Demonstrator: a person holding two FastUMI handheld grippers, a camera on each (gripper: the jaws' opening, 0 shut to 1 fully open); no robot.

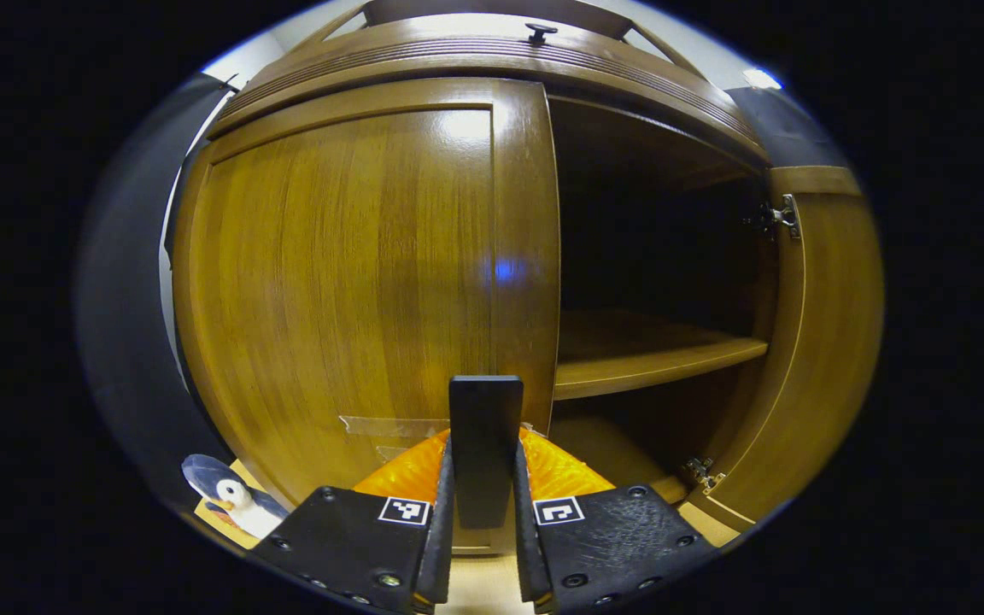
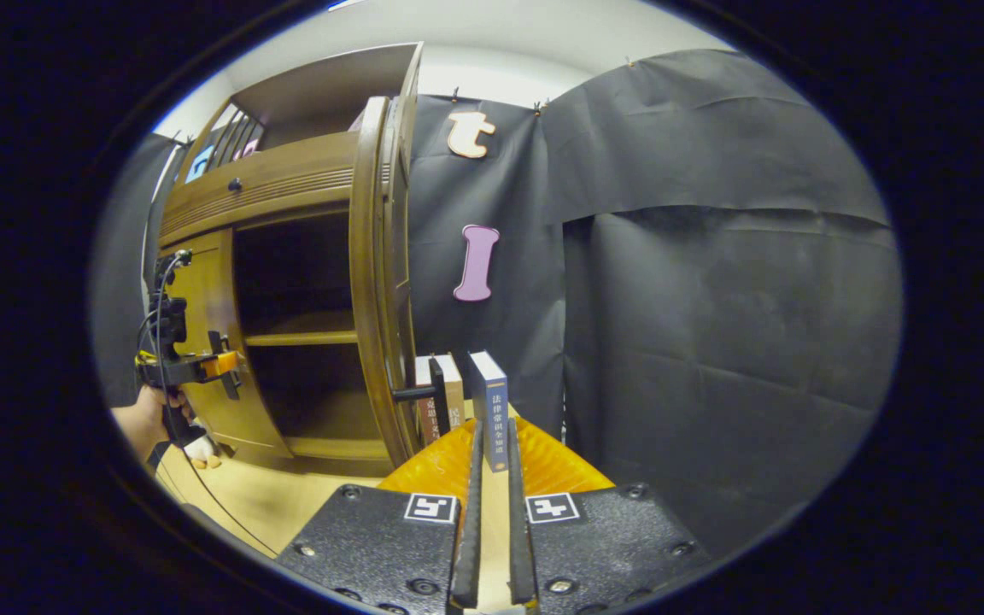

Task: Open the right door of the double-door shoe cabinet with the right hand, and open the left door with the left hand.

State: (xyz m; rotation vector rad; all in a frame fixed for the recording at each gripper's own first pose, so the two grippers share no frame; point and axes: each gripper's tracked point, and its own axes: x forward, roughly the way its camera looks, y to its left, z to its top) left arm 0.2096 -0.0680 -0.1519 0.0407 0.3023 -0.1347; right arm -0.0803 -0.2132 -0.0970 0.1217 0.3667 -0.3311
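Floor (image 2: 287, 504): penguin toy (image 1: 231, 500), books (image 2: 466, 401) nr cabinet (image 1: 355, 282)

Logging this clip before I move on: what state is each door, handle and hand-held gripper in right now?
Right door: swung wide open, hinges showing.
Left door: closed.
Left door handle: between the left hand-held gripper's fingers, clamped.
Left hand-held gripper: shut on the handle.
Right hand-held gripper: nearly closed on nothing, clear of the cabinet.
Right door handle: free, untouched.
Shelf: bare.
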